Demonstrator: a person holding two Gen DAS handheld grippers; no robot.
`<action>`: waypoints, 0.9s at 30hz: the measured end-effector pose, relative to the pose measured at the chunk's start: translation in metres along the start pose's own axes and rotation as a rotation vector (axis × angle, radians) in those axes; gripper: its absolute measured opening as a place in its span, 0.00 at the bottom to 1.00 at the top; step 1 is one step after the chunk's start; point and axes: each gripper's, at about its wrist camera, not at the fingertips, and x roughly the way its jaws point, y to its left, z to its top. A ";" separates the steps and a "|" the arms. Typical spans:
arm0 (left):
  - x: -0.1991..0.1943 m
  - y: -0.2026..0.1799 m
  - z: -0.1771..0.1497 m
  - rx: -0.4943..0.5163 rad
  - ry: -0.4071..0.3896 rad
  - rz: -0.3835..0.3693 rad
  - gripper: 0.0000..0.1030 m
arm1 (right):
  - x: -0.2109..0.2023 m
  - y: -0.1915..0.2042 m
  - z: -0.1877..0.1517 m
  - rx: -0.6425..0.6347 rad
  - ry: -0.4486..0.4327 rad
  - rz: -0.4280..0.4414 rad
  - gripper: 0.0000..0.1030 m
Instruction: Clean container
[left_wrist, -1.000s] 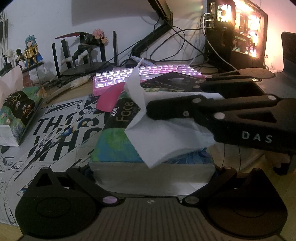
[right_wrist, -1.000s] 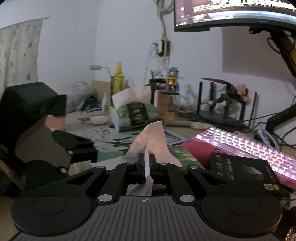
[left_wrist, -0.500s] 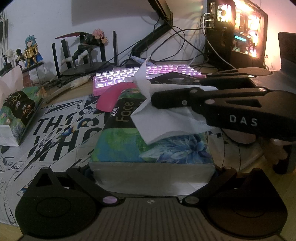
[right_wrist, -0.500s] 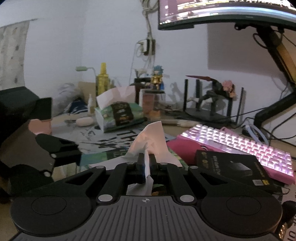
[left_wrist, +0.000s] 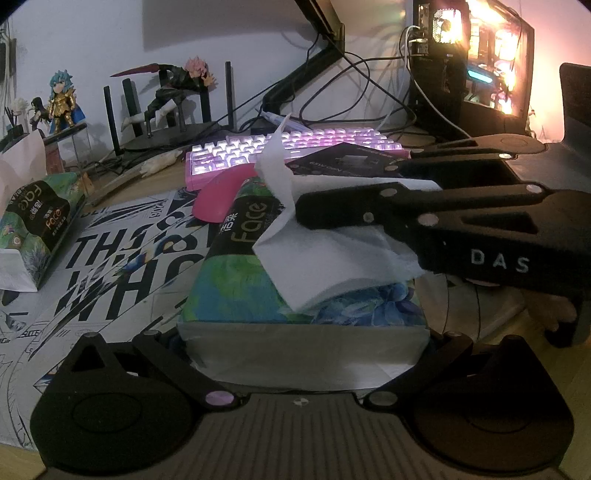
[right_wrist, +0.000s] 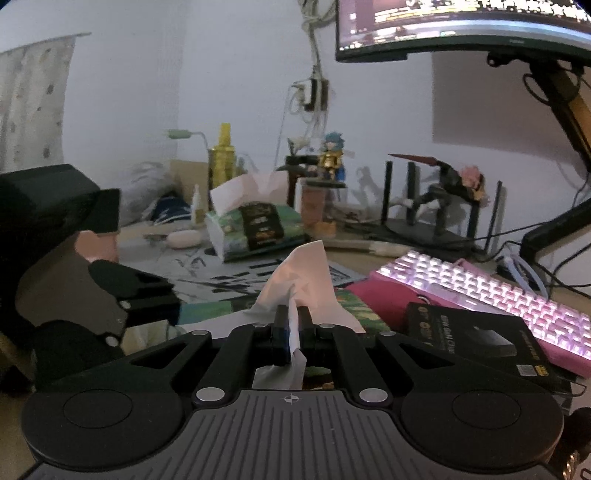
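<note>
White tissue (right_wrist: 295, 291) stays pinched in our right gripper (right_wrist: 291, 325), jaws tight on it, and it has dipped back down over the tissue pack (left_wrist: 258, 295) since half a second ago. Our left gripper (left_wrist: 303, 332) hasn't budged, jaws wide around the pack's near end.

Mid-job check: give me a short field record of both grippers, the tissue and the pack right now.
right gripper: shut on the tissue
tissue: white sheet, lifted above the pack, lower end near the pack top
tissue pack: green floral "Face" pack, lying flat on the printed desk mat
left gripper: open, one finger at each side of the pack's near end; contact unclear
behind pack: pink keyboard, lit
second tissue pack: far left on mat
</note>
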 end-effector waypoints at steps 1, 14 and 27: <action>0.000 0.000 0.000 0.000 0.000 0.000 1.00 | 0.000 0.000 0.000 -0.002 0.000 0.010 0.05; 0.000 0.000 0.000 0.000 0.000 0.000 1.00 | -0.001 -0.001 0.001 0.004 0.002 0.031 0.05; 0.000 0.000 0.000 0.000 0.000 0.000 1.00 | -0.001 -0.003 0.001 0.013 0.002 0.008 0.05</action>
